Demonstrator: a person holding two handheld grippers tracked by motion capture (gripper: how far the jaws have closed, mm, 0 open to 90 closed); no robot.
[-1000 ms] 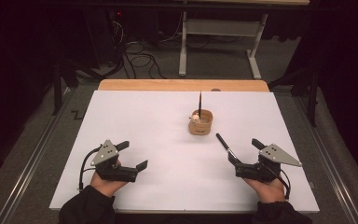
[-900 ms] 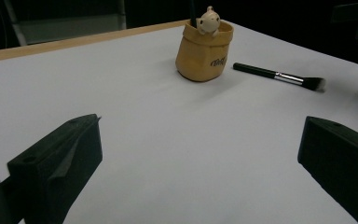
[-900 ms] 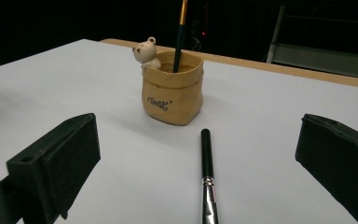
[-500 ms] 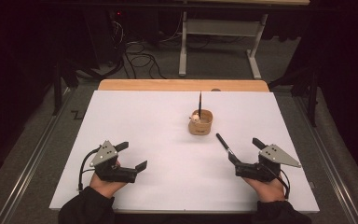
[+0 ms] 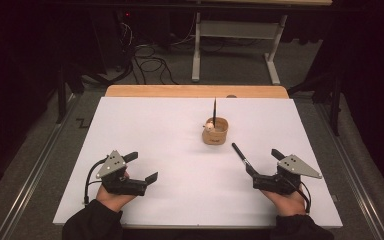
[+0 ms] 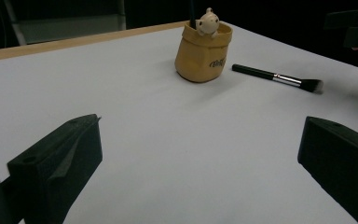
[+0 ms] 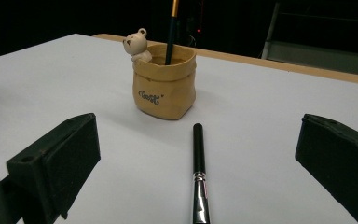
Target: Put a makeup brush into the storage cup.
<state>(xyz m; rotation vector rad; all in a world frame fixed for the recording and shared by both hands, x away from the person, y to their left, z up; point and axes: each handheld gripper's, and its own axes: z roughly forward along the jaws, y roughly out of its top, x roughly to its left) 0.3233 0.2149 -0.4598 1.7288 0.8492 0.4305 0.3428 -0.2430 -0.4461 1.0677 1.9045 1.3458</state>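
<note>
A tan sack-shaped pot [image 5: 215,132] with a small bear figure on its rim stands on the white table [image 5: 170,130], and a thin dark brush [image 5: 214,110] stands upright in it. A black makeup brush [image 5: 241,156] lies flat on the table right of the pot, handle toward the pot [image 7: 164,88]. My right gripper [image 5: 263,162] is open at the brush's bristle end. In the right gripper view the lying brush [image 7: 198,172] runs between the wide-apart jaws [image 7: 199,133]. My left gripper [image 5: 142,166] rests open and empty at the front left. It faces the pot [image 6: 204,53] and the lying brush [image 6: 275,77].
A wooden strip [image 5: 195,91] borders the table's far edge. Beyond it are a metal frame [image 5: 235,35] and cables on the dark floor. Rails run along both sides of the table. The other gripper [image 6: 354,28] shows at the upper right of the left gripper view.
</note>
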